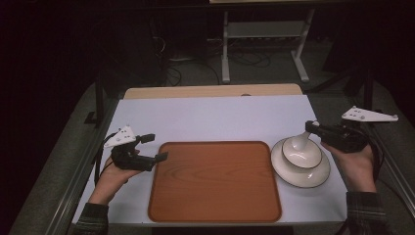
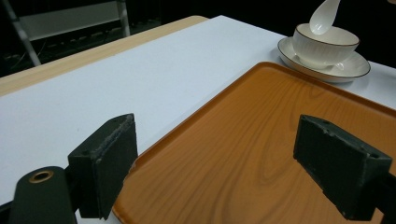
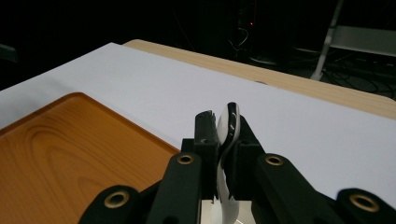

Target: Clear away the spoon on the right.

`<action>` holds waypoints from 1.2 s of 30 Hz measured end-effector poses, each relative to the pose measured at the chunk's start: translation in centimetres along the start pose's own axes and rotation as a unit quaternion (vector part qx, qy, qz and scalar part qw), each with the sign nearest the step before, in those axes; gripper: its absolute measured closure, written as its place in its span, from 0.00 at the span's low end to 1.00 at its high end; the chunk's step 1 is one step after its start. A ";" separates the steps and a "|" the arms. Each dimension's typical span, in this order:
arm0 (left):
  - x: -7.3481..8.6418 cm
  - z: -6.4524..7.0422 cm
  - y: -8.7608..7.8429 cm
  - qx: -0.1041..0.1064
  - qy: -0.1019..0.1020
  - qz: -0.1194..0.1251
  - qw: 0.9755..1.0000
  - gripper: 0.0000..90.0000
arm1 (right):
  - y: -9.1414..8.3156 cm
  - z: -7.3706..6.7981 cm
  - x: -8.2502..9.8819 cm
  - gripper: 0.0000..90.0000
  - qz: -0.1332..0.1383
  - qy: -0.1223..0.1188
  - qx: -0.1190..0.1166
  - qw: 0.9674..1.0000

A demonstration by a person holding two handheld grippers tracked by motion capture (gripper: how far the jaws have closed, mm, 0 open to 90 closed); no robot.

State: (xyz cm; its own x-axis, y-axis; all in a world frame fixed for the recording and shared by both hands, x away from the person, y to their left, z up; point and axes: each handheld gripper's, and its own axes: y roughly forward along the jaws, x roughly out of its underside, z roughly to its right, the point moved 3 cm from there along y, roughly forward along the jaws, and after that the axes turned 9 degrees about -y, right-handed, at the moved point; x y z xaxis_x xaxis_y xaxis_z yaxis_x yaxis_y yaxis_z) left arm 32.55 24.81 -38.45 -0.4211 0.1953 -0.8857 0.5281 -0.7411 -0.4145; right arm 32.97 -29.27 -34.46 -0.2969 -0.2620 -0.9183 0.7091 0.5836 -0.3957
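Note:
A white ceramic spoon [image 1: 297, 142] hangs over a white bowl [image 1: 301, 158] that stands on a white saucer [image 1: 303, 178] at the table's right. My right gripper [image 1: 310, 127] is shut on the spoon's handle [image 3: 228, 126], seen edge-on between the jaws in the right gripper view. The spoon's scoop [image 2: 324, 17] dips toward the bowl [image 2: 326, 45]. A brown wooden tray [image 1: 214, 180] lies in the middle of the table. My left gripper [image 1: 155, 147] rests open at the tray's left edge [image 2: 187, 140], nothing between its jaws.
White table top [image 1: 210, 117] with a wooden strip along the far edge [image 1: 210, 91]. Beyond it are a metal stand's legs [image 1: 264, 49] and cables on the dark floor. Metal rails run along both table sides.

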 end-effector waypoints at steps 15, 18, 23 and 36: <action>0.0 0.0 0.0 0.001 0.001 0.001 1.000 0.15 | 0.5 -1.5 -1.6 0.93 0.011 -0.016 -0.022 1.000; 0.0 0.1 0.1 0.001 0.001 0.000 1.000 0.15 | 0.8 -1.9 -1.9 0.93 0.013 -0.019 -0.028 0.999; 0.0 0.1 0.1 0.001 0.001 0.001 1.000 0.15 | 1.6 -2.5 -2.1 0.93 0.011 -0.025 -0.041 0.999; 0.0 0.1 0.0 0.001 0.000 0.002 1.000 0.15 | 3.1 -4.3 -2.5 0.93 0.001 -0.040 -0.076 0.996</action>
State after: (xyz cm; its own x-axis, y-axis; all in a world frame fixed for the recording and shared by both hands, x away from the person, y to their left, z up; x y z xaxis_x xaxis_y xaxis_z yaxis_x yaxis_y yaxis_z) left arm 32.51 24.78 -38.39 -0.4191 0.1929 -0.8872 0.5287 -0.7426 -0.4112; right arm 33.13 -23.54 -33.44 -0.2401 -0.3173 -0.9174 0.6024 0.6924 -0.3971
